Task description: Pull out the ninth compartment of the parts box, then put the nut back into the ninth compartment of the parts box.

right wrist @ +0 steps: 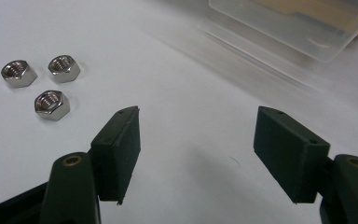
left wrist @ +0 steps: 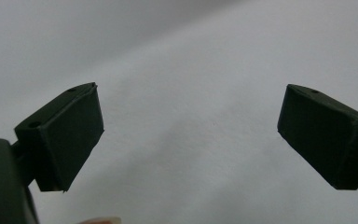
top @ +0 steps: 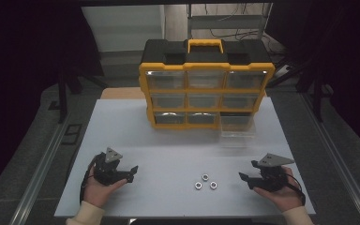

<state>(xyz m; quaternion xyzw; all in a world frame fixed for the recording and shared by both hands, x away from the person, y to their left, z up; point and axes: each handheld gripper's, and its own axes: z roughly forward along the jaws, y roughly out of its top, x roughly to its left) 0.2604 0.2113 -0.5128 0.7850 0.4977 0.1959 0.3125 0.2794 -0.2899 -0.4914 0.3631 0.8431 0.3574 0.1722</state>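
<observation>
I hold my right gripper [right wrist: 196,156] low over the white table [top: 168,145], jaws apart on nothing; my left gripper [top: 132,172] rests likewise, jaws spread and empty. Three shiny steel hex nuts [right wrist: 42,81] lie clustered between them, nearer my right. Beyond it a clear drawer [right wrist: 303,23] is cut off, pulled from the yellow organizer [top: 206,89].
</observation>
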